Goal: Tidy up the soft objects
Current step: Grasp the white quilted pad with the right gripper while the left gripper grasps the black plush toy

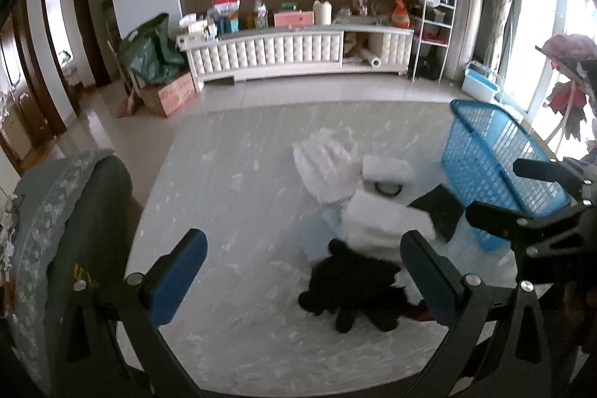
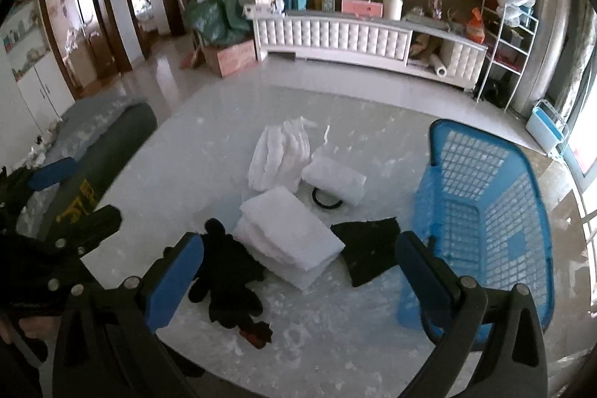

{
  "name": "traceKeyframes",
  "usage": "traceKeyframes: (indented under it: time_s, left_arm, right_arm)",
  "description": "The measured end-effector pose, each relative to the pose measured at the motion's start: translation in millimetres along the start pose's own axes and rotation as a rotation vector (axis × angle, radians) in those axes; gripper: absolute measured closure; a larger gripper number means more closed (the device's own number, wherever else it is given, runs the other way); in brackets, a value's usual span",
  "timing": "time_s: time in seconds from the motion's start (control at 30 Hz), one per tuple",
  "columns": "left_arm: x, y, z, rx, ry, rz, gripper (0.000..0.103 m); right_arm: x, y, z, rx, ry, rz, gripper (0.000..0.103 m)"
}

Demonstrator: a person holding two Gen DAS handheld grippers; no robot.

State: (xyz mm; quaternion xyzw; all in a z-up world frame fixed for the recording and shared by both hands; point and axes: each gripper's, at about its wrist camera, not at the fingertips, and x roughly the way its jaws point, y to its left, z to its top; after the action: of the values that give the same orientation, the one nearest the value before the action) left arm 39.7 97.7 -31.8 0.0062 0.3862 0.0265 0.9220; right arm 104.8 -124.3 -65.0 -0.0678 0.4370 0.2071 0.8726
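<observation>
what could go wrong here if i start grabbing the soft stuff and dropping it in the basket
1. The stack of white foam pads is layered and loose; an open gripper closing on it may lift only the top sheets.
2. The blue basket looks light and sits near the table edge; a nudge from the right gripper could push it off.
3. The black ring lies partly under a white pad and could get dragged along.

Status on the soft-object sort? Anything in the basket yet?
Nothing done: the blue basket looks empty. Nothing in hand: left gripper and right gripper are both open. Left on the table: white foam stack, white bundle, white roll, black cloth, black gloves.
</observation>
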Motion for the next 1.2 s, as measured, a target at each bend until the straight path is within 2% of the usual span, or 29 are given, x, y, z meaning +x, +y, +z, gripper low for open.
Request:
traceKeyframes:
  time_s: [0.17,0.27,0.37,0.6,0.77,1.03,1.2]
  left_arm:
    - [27.6,23.0,-9.6,-0.06,0.08,-0.056,0.0]
    - [45.8,31.7,-14.4,-0.09,0.122,-0.075,0.0]
    - [60.2,33.5,-18.0,-0.094,0.158,-0.088,0.0]
    - [90.5,35.1,-26.9,-0.084,0.228,-0.154,0.0]
    - [107.8,33.5,-33.8,-0.08,0.274,-0.192,0.0]
    - [128.7,30.4,-40.5,-0.074,0.315,-0.232,0.0]
    - [134.3,30.0,-46.2,-0.087,0.33,-0.24,0.0]
  right_arm:
    - [31.1,6.3,3.5,-0.032,0.086,-0.008,0.001]
    - [47.6,8.4,2.9,-0.042,0.135,0.005,0.009]
    - [64.6,14.3,1.5,-0.056,0.171,0.005,0.01]
    - [102.3,22.2,-4.3,-0.093,0.268,0.019,0.02]
    - [123.6,23.0,-9.8,-0.112,0.322,0.019,0.024]
    - [147.6,22.0,-16.2,-0.138,0.385,0.024,0.024]
    - [151.5,30.2,-20.8,-0.219,0.395,-0.022,0.026]
